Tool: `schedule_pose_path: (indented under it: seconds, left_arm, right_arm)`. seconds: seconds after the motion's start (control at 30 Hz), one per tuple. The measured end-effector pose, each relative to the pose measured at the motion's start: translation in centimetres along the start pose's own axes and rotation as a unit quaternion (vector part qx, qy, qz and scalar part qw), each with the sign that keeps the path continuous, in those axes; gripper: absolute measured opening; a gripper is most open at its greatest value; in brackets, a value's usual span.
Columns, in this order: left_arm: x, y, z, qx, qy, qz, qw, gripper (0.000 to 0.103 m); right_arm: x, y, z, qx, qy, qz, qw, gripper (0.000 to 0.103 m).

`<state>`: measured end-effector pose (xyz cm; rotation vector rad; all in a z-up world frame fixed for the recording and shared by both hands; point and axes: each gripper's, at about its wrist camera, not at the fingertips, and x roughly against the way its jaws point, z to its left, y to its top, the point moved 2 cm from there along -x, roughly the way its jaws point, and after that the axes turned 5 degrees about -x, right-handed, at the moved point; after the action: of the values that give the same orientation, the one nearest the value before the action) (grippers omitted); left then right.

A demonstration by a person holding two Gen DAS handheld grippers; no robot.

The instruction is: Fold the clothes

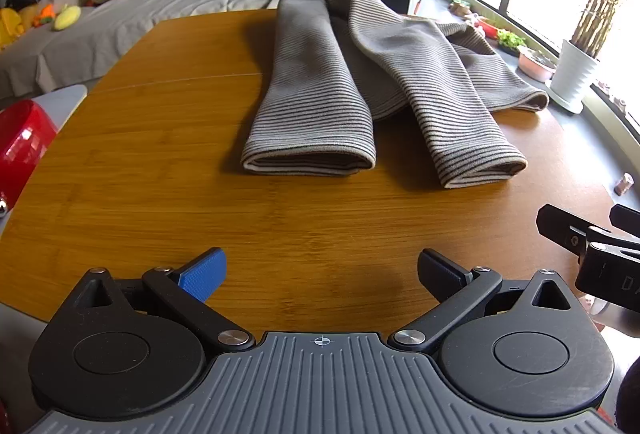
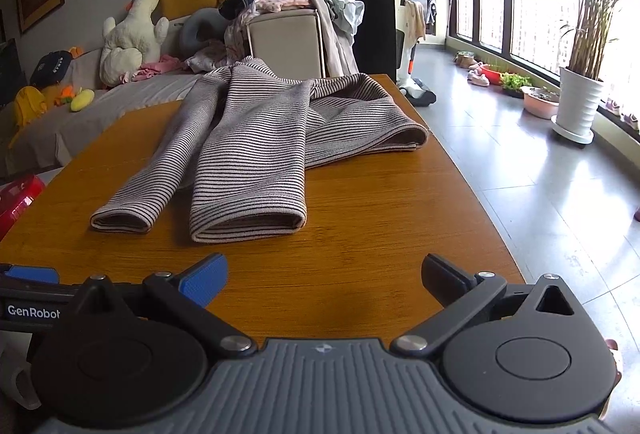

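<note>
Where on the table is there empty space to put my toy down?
Bare wooden table lies between the striped garment's cuffs and the open left gripper and right gripper. Another bare strip runs along the sofa-side edge. The far window-side corner is crowded with the garment.

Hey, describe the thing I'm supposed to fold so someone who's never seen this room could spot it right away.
Start at the big wooden table in front of the sofa. Spread across its far half lies a striped sweater, both sleeves stretched toward the two open grippers. It is the only clothing on the table; the other clothes are heaped on a beige box behind it.
</note>
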<state>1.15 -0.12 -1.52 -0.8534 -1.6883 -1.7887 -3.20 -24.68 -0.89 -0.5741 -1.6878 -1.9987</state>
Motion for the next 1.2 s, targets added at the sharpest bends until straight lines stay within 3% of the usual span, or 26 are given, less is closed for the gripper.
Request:
schedule_pose_path:
  seconds: [0.77, 0.83, 0.9, 1.0, 1.2]
  left_arm:
    - [-0.3, 0.8, 0.7, 0.008, 0.001, -0.012, 0.9999, 0.103]
    - [-0.5, 1.4, 0.9, 0.008, -0.014, -0.020, 0.9997, 0.103]
    - [-0.5, 2.4, 1.2, 0.006, -0.053, -0.040, 0.9978, 0.103]
    - [-0.6, 4.6, 1.6, 0.007, -0.109, -0.078, 0.9910, 0.103]
    - [-3.6, 10.0, 1.5, -0.008, -0.148, -0.100, 0.9839, 0.103]
  right_arm:
    - [-0.4, -0.2, -0.1, 0.005, -0.005, 0.009, 1.000, 0.103]
    - [-0.7, 0.1, -0.2, 0.010, -0.007, 0.009, 1.000, 0.103]
    - [-1.0, 0.8, -0.3, 0.015, -0.002, 0.005, 1.000, 0.103]
    - [-1.5, 2.8, -0.8, 0.003, 0.035, -0.015, 0.999, 0.103]
    - [-6.3, 8.9, -2.2, -0.067, 0.083, -0.021, 0.994, 0.103]
